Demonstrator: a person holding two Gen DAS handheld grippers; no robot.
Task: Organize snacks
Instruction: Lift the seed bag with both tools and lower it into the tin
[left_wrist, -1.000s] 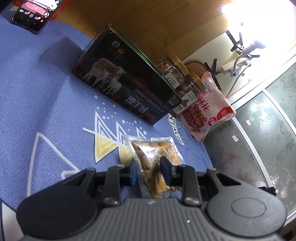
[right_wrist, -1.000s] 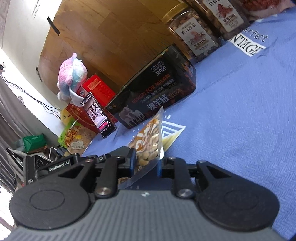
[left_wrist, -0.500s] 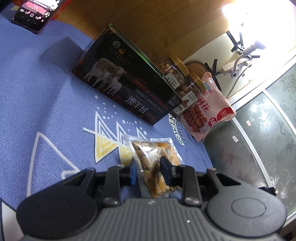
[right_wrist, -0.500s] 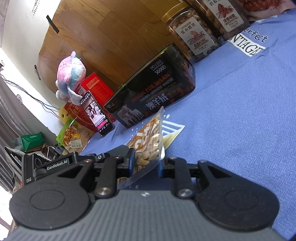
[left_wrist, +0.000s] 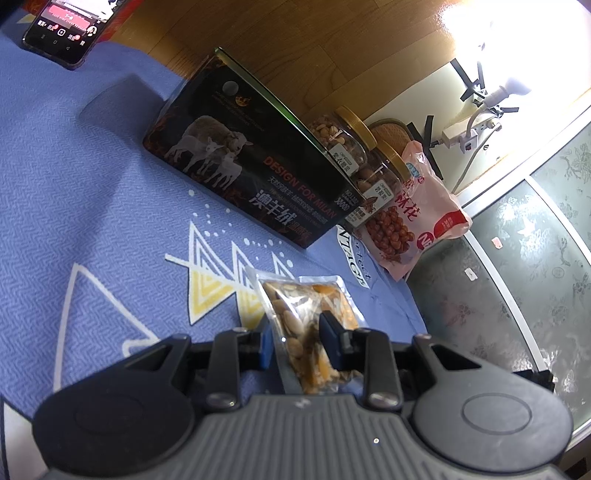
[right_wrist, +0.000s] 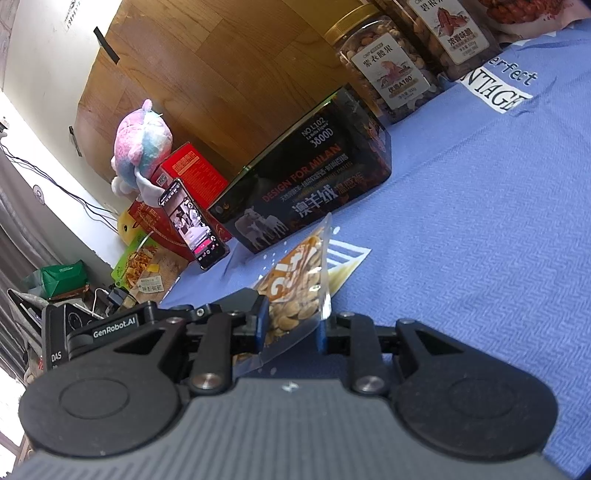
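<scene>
My left gripper (left_wrist: 295, 341) has its jaws squeezed tight on a little clear nut packet (left_wrist: 308, 325). The packet stands on its edge between the two blue pads, and its far end sticks out over the blue cloth (left_wrist: 92, 206) that covers the table.

My right gripper (right_wrist: 291, 325) also has a nut packet (right_wrist: 299, 288) between its jaws. This one leans over, with one corner pointing up. The left pad is against the packet. I cannot tell if the right pad touches it too, so I cannot say if this packet is really held. The left gripper's body shows at the left side of the right camera, close to the right gripper.

Past the packets lies a long black box (left_wrist: 255, 162) with sheep on it. Behind its far end stand two nut jars (right_wrist: 384, 70) with gold lids, side by side. A pink bag of red nuts (left_wrist: 417, 210) leans just beside the jars, at the edge of the cloth.

At the other end of the box, a phone (right_wrist: 192, 223) with a lit screen leans up. Behind it is a red box (right_wrist: 194, 175), and a pink and blue plush toy (right_wrist: 142, 147) sits on top.
</scene>
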